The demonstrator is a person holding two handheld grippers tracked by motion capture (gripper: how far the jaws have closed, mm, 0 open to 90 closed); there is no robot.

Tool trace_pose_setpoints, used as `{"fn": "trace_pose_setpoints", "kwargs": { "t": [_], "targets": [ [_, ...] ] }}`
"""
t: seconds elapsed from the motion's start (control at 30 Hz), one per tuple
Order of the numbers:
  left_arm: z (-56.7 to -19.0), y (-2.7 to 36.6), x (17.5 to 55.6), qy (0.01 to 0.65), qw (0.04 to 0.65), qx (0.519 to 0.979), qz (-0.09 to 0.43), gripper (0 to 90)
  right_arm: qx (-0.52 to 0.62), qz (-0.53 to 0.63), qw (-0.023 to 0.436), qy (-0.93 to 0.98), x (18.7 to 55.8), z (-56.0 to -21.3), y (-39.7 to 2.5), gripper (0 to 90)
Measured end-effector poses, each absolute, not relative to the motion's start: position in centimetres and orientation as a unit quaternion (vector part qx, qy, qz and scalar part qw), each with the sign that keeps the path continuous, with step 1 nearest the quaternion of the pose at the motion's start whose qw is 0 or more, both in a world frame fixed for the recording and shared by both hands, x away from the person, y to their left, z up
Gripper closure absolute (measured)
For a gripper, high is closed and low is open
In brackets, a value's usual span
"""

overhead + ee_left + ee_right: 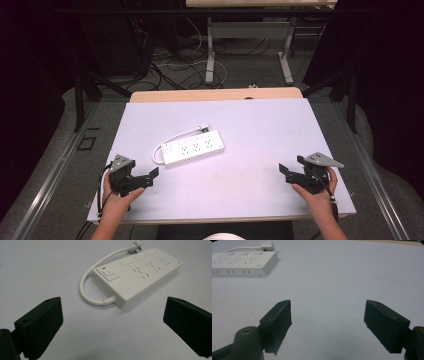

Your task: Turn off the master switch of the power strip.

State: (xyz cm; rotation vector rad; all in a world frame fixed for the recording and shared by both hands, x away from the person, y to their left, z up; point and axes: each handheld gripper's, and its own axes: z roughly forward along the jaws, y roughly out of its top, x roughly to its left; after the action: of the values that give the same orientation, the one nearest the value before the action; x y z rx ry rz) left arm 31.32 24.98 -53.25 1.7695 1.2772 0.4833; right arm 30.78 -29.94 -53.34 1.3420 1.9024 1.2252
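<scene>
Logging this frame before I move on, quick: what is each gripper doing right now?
Left gripper: open, holding nothing, facing the power strip.
Right gripper: open, holding nothing, over bare table.

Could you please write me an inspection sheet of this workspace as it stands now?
Surface: white table top, a few faint marks, otherwise bare.
Job's things: white power strip lying flat left of centre, sockets up, switch at its near-left end.
Clutter: nothing seen.
Grippers: left gripper open, near the left front edge, aimed at the strip; right gripper open, near the right front edge; both holding nothing.
Cables: strip's white cord loops round to its plug at the far end, unplugged.
Surroundings: loose cables on floor, another table's legs behind.
</scene>
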Motion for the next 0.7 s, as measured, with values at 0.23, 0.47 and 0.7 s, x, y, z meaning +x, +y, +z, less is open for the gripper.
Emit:
{"fn": "trace_pose_setpoints", "kwargs": {
  "t": [0.23, 0.47, 0.7],
  "targets": [
    [-52.3, 24.9, 31.1, 0.512, 0.446, 0.707, 0.2, 3.3, 0.507, 0.448, 0.264, 0.687, 30.3, -54.3, -31.3, 20.0],
    [-51.7, 24.8, 31.4, 0.516, 0.449, 0.703, 0.194, 6.5, 0.503, 0.45, 0.263, 0.69, 30.1, -54.7, -31.8, 20.5],
    [-50.8, 24.9, 31.9, 0.513, 0.445, 0.706, 0.2, 13.5, 0.496, 0.45, 0.268, 0.692, 30.0, -54.6, -31.7, 20.5]
  ]
}}
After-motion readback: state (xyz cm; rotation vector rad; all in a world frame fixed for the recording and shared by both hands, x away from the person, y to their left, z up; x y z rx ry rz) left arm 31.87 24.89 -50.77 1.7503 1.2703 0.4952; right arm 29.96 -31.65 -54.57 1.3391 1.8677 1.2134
